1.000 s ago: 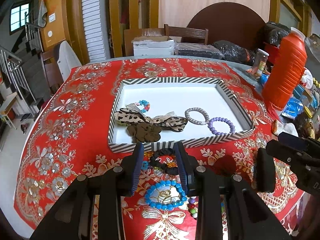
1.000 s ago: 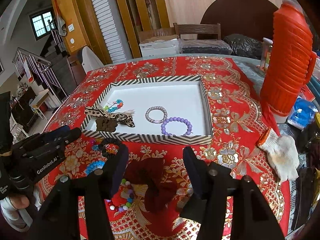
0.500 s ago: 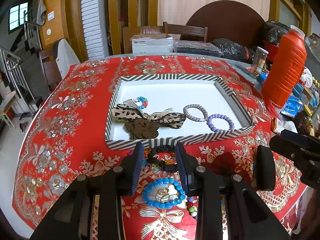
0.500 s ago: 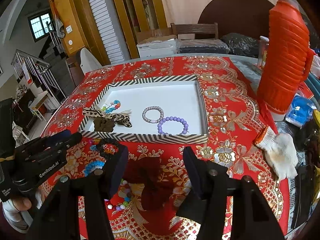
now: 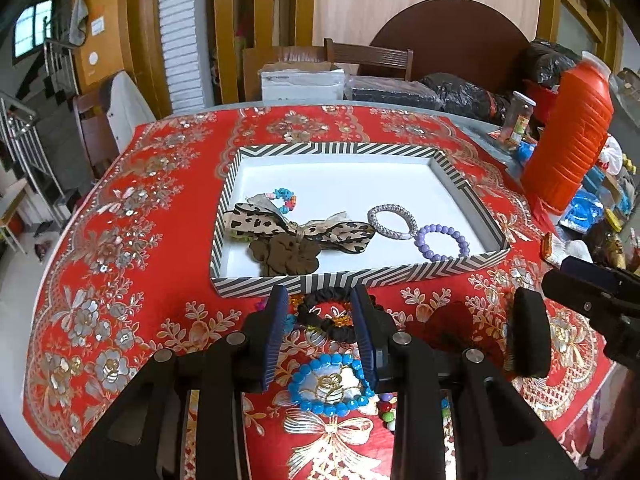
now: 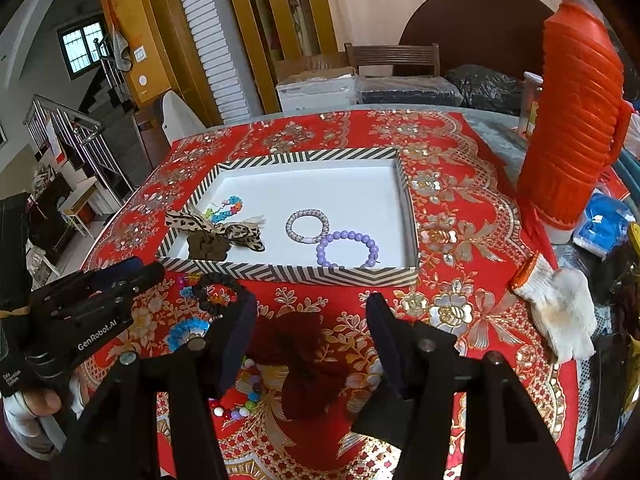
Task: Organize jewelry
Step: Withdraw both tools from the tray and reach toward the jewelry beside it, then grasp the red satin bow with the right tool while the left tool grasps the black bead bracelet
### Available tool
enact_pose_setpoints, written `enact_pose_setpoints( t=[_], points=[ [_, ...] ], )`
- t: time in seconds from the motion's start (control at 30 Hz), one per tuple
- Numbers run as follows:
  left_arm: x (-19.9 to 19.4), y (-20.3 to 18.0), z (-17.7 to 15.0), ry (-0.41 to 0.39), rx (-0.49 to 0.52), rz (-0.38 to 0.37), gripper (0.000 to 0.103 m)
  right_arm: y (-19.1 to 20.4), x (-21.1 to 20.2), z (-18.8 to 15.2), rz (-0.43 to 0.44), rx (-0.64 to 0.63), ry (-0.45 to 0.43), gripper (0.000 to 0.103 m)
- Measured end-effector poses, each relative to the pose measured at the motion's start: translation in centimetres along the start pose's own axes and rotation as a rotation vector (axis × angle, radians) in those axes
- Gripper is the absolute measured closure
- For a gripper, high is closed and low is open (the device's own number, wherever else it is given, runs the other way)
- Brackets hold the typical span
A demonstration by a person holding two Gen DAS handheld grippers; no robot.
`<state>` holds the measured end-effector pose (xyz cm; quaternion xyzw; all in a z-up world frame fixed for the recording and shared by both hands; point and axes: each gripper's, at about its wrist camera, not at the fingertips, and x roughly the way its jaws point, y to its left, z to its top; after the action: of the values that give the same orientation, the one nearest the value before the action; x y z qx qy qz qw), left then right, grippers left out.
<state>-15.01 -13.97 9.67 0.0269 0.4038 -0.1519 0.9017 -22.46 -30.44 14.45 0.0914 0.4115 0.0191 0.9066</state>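
1. So the left gripper (image 5: 320, 312) is partly open, straddling the black scrunchie (image 5: 326, 312) near the striped tray (image 5: 360, 278).
2. Right gripper (image 6: 312, 328) gapes wide above the maroon scrunchie (image 6: 296, 344).
3. Both backed off slightly since earlier.

Left hand-held gripper (image 5: 320, 332) and right hand-held gripper (image 6: 312, 336), both with jaws apart, side by side.

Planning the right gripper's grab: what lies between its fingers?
In the right wrist view, the dark red scrunchie lies on the tablecloth between the open right gripper's fingers, not yet gripped.
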Motion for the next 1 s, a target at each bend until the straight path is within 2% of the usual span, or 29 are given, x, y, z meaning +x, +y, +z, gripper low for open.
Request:
enact_pose_setpoints(
  t=[0.27,0.47,0.6,0.8,1.0],
  points=[
    [0.3,4.7,0.7,0.044,-0.115,-0.058,0.077,-1.9,1.1,-0.5,0.004,0.041,0.023,0.043],
    [2.0,5.4,-0.2,0.113,-0.173,-0.128,0.077,-2.4,2.6,-1.3,-0.002,0.031,0.054,0.043],
    [2.7,5.6,-0.3,0.129,-0.194,-0.162,0.077,-3.0,3.5,-1.8,-0.007,0.040,0.081,0.043],
    [3.4,5.9,0.2,0.148,-0.230,-0.227,0.077,-2.1,4.3,-2.3,0.040,0.002,0.116,0.043],
    [4.2,6.8,0.0,0.169,-0.257,-0.210,0.077,-0.5,5.2,-2.8,0.076,-0.047,0.142,0.043]
  ],
)
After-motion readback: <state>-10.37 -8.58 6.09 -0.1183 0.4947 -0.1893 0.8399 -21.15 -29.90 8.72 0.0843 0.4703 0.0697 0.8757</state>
